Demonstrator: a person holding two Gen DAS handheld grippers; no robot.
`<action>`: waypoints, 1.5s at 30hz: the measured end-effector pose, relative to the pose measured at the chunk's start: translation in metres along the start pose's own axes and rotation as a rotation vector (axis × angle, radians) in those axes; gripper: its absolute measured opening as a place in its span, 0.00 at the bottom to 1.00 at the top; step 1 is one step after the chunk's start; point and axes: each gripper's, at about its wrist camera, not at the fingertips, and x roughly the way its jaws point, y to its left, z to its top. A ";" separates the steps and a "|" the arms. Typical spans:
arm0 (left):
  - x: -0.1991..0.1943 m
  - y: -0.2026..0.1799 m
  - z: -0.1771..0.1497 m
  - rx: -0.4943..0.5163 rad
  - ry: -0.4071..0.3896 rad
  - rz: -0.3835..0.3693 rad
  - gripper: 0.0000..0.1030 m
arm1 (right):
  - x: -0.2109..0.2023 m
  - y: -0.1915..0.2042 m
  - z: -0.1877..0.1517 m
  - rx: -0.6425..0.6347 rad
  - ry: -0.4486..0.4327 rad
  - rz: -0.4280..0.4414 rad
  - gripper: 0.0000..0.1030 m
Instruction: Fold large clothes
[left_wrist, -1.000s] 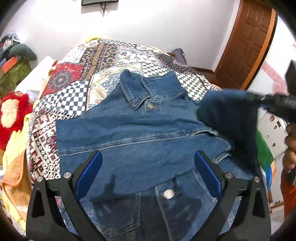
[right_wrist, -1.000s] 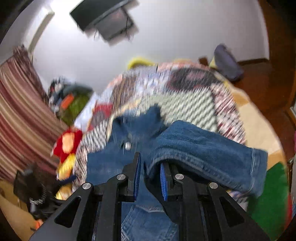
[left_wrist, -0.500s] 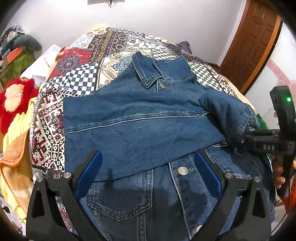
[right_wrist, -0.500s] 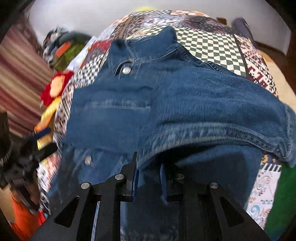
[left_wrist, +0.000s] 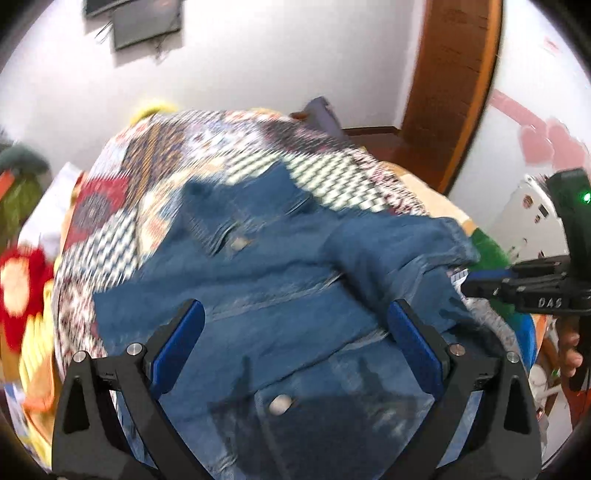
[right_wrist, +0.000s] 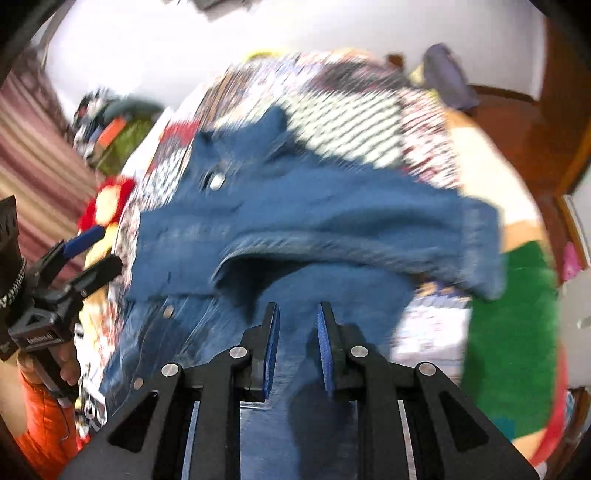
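Both views smeared by motion blur; fabric seams and quilt patterns hard to read. Near hem of the denim jacket (left_wrist: 258, 295) cut off by the bottom of the frame in both views, behind the gripper bodies.

Jacket lies front-up on the patchwork quilt (left_wrist: 207, 155) covering the bed. Long axis runs near to far: collar (left_wrist: 236, 206) at the far end, buttoned front toward the cameras. One sleeve folded flat across the chest, left to right. Second sleeve (right_wrist: 369, 221) bunched and draped across the right side, cuff hanging at the right edge.

Left gripper (left_wrist: 295, 343): blue pads wide apart, nothing between them, tilted downward above the jacket's lower front. Seen from the right wrist view, a hand in an orange sleeve (right_wrist: 40, 417) grips its handle at far left.

Right gripper (right_wrist: 297, 347): jaws drawn close with a narrow gap; no cloth visibly pinched, denim lies below and beyond the tips. In the left wrist view it sits at the right edge (left_wrist: 476, 284), pointing left toward the cuff, just off the cloth; fingers on its handle barely visible.
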 end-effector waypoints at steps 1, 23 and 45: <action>0.004 -0.013 0.008 0.038 -0.009 -0.004 0.97 | -0.009 -0.007 0.000 0.011 -0.026 -0.016 0.17; 0.124 -0.084 0.056 0.338 0.056 0.143 0.63 | 0.038 -0.063 -0.012 0.127 0.087 0.002 0.16; 0.100 0.049 -0.052 -0.190 0.233 -0.026 0.54 | 0.074 -0.035 -0.020 -0.057 0.134 -0.080 0.17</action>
